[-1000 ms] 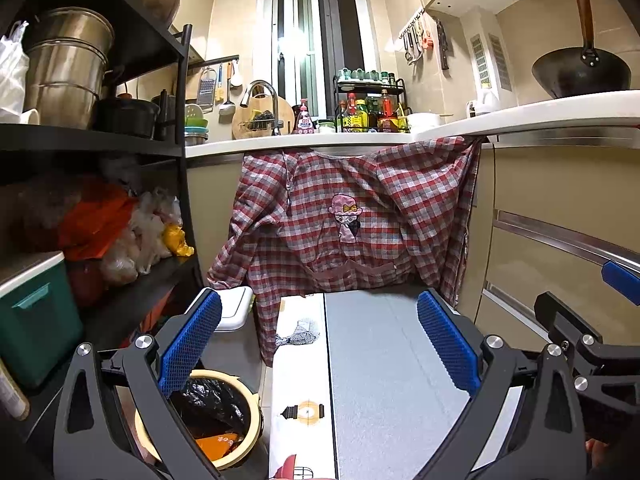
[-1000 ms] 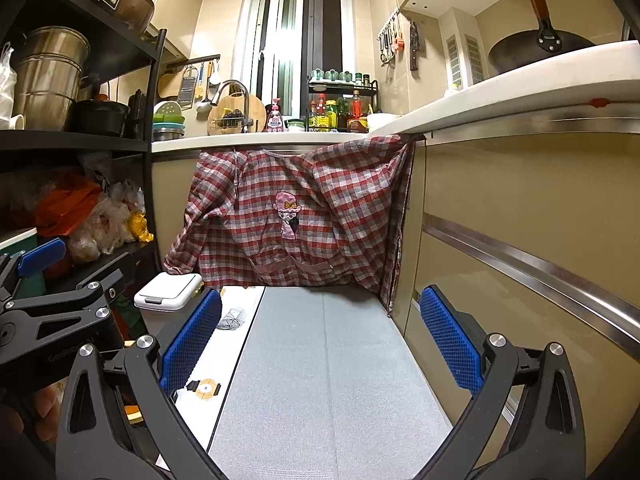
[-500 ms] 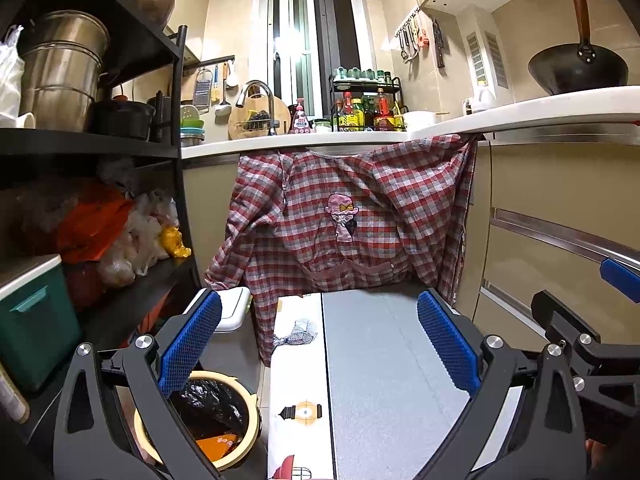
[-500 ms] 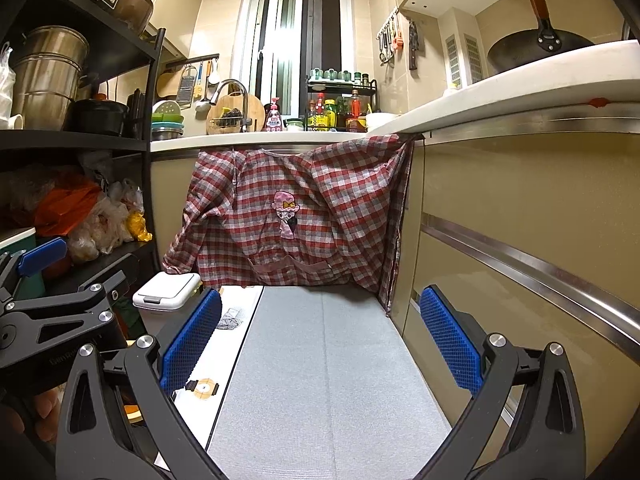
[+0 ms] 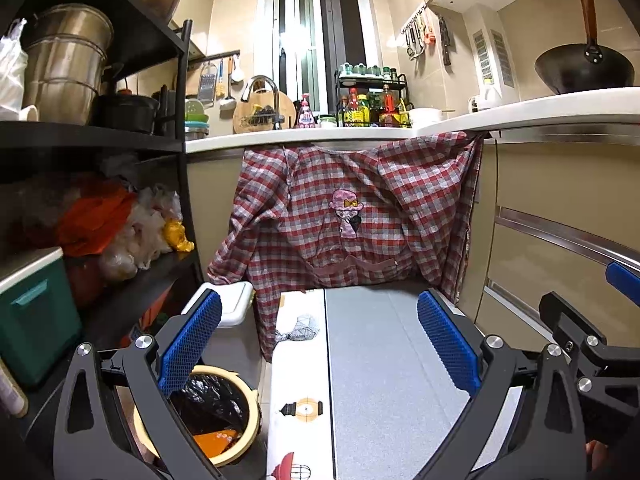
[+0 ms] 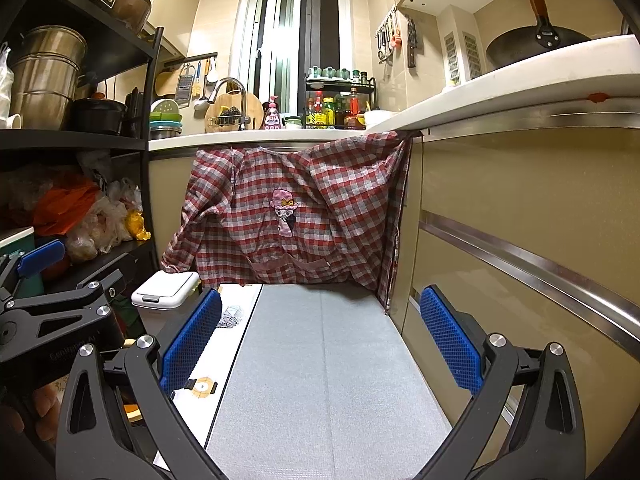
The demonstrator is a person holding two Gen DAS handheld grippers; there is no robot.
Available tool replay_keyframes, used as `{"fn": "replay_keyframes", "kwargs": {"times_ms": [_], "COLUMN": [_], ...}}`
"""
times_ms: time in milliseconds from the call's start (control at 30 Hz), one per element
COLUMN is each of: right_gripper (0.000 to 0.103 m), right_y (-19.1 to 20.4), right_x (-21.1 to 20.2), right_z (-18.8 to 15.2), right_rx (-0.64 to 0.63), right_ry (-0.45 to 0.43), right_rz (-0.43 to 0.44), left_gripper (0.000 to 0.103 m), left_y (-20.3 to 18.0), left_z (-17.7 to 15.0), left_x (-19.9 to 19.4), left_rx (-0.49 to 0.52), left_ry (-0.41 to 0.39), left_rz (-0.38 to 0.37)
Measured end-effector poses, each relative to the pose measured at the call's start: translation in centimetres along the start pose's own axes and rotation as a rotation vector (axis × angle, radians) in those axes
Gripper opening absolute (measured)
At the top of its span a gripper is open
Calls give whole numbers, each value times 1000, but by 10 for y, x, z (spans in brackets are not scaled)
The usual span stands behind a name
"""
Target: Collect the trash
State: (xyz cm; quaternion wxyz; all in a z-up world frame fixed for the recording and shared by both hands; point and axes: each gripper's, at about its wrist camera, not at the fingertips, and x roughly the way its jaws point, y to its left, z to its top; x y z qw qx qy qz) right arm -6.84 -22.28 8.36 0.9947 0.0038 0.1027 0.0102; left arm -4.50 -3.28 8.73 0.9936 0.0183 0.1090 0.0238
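We are low down in a narrow kitchen, looking along the floor. Our left hand-held gripper (image 5: 318, 344) is wide open and holds nothing. Our right hand-held gripper (image 6: 320, 340) is wide open and empty too.

We think the job has hardly begun. Nothing is in our grip yet. A round bin (image 5: 224, 420) with a black bag stands on the floor by the black shelf (image 5: 132, 296), close under our left gripper's left finger. Something orange (image 5: 216, 438) already lies inside it. We cannot tell what it is.

The thing that looks like trash to us is a small crumpled scrap (image 5: 300, 326), white and grey. It lies on the white floor mat (image 5: 300, 380), near that mat's far end, just in front of the checked apron (image 5: 352, 216) that hangs from the counter (image 5: 320, 134). It sits ahead of our left gripper, between the two fingers but a bit to the left, and apart from them. From the right gripper's camera, the scrap (image 6: 232, 316) shows just past the left finger, off to the left side.

A white box with a lid (image 6: 166, 290) stands on the floor beside the scrap. The grey mat (image 6: 320, 360) looks bare.

What is left, we think: reach the scrap, pinch it, and drop it in the bin.
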Motion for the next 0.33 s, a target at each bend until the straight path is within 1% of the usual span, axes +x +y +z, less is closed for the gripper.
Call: {"fn": "replay_keyframes", "kwargs": {"times_ms": [333], "right_gripper": [98], "right_y": [-7], "right_x": [5], "right_z": [-4], "right_rx": [1], "right_ry": [8], "right_rz": [1], "left_gripper": [95], "left_y": [5], "left_z": [-3], "left_x": [3], "left_rx": [11], "left_ry": [12], "left_rz": [-20]}}
